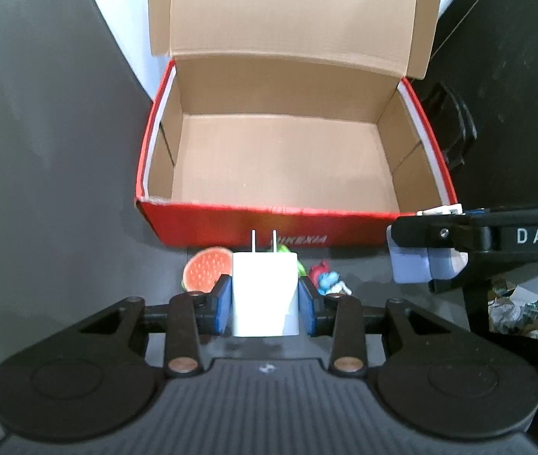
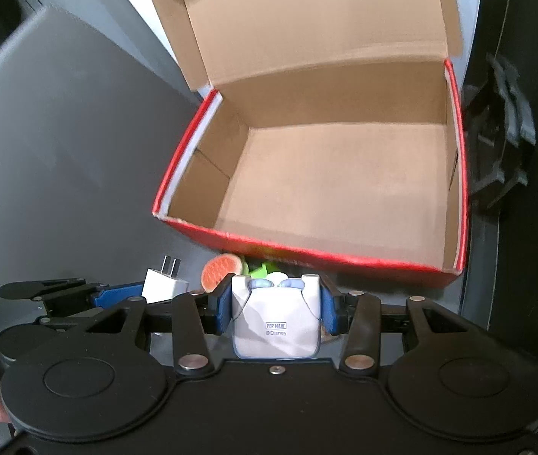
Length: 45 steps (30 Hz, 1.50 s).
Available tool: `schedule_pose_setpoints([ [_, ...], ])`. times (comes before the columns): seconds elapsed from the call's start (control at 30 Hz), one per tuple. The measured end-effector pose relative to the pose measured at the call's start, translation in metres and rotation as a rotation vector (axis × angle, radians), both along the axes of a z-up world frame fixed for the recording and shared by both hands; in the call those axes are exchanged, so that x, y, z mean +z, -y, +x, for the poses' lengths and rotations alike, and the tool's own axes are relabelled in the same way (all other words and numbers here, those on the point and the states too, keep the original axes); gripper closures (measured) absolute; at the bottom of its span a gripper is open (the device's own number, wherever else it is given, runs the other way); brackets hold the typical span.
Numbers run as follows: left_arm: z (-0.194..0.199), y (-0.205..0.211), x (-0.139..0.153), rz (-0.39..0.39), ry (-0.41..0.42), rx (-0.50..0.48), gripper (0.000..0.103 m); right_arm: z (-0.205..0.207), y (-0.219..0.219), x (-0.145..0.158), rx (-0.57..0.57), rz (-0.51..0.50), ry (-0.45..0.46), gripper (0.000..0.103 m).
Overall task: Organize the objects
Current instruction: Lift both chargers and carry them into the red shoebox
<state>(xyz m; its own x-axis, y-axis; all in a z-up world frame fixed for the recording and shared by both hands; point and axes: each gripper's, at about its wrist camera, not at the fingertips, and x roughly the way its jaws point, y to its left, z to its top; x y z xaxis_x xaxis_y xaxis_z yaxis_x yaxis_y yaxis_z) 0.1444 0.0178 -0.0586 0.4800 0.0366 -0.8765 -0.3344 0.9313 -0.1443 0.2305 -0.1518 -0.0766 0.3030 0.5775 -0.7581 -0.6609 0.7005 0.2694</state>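
Box: the open red box [image 1: 291,223] lies ahead of and below both your jaws, its long side running across them
Left gripper [image 1: 265,299]: pinching the white charger [image 1: 265,292], prongs pointing forward at the box
Right gripper [image 2: 276,311]: pinching the white figure [image 2: 274,318], nearer the box's right half
Pose: both tilt down toward the box
Left behind: small toys [image 1: 208,273] under your jaws, before the box wall

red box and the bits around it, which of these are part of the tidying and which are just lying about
Part of the job:
- red box, open, nothing inside
- white charger in the left gripper
- white toy block in the right gripper
- watermelon slice toy
- blue figurine

Lying about:
- black stand beside the box
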Motion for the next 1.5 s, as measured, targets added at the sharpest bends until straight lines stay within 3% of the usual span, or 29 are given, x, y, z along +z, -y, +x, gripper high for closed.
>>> schedule_pose_setpoints([
  [0.6,0.019,-0.016,0.044,0.037,0.095,-0.005,0.067,0.007,0.007,0.030,-0.042,0.099,0.082,0.059],
  [1.5,0.073,-0.050,0.071,0.047,0.196,0.030,0.067,0.034,0.005,0.042,-0.165,0.215,0.131,0.059],
])
